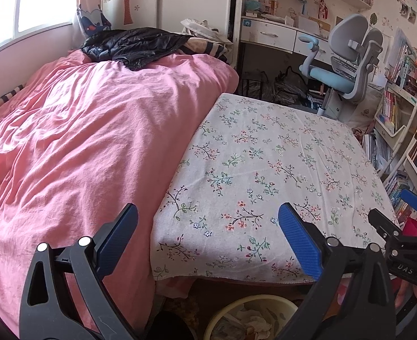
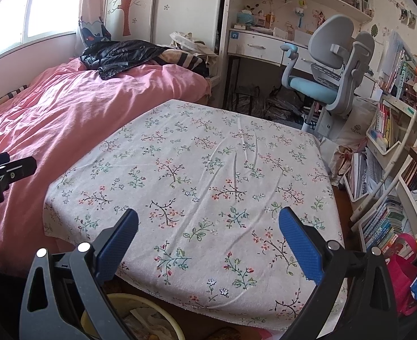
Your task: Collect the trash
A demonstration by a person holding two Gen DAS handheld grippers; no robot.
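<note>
Below table edge: yellow bin (image 1: 253, 316) of crumpled trash (image 1: 255, 324)
Left gripper (image 1: 208, 243): spread wide – holding nothing; above floral table (image 1: 265, 153)
Right gripper (image 2: 208, 245): spread wide – holding nothing; beside pink bed (image 2: 66, 113)

Trash bin (image 1: 253, 306) cut off by bottom edge, contents indistinct.

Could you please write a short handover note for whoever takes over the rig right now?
Left gripper: open, holding nothing, over the near edge of the floral-cloth table.
Right gripper: open, holding nothing, above the same table.
Yellow bin sits on the floor below the table's near edge, with crumpled paper already inside.
Done: no trash shows on the tablecloth.
Left: check the pink bedding and the floor; the black plastic bag at the far end of the bed may need collecting.
</note>
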